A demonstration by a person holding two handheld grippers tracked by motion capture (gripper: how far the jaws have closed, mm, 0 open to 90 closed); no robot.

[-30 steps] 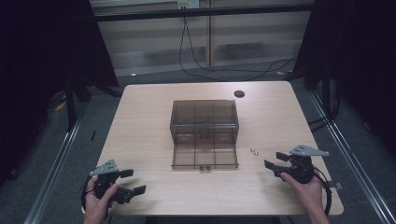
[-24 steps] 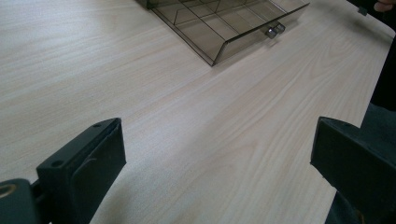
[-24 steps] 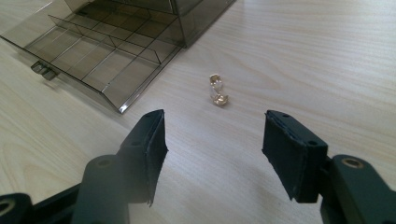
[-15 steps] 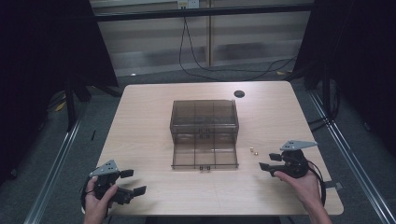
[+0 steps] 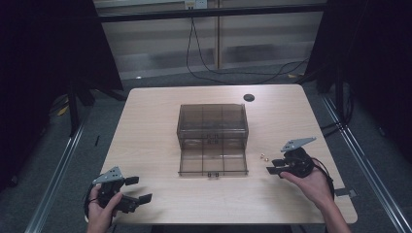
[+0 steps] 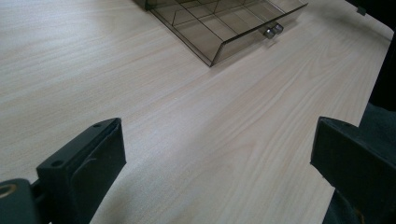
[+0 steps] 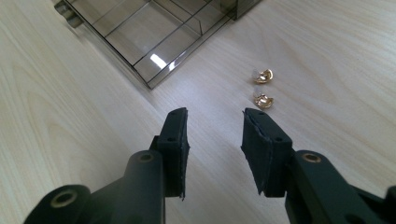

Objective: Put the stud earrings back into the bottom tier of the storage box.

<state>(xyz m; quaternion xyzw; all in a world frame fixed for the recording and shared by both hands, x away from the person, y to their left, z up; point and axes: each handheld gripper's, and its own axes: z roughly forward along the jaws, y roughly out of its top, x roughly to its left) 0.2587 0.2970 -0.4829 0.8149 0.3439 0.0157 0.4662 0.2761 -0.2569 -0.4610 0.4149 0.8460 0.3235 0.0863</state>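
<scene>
We judge this the approach: our right gripper, jaws parted and empty, points at two small gold earrings right of centre in its view, beside the smoky clear plastic drawer box. Next we must straddle one earring. Our left gripper rests open, lower left.

The surface is pale wood-grain laminate, smooth and matt. The drawer box is smoky translucent plastic, glossy. The two earrings are shiny gold-coloured metal. The right gripper carries matt black pads.
</scene>
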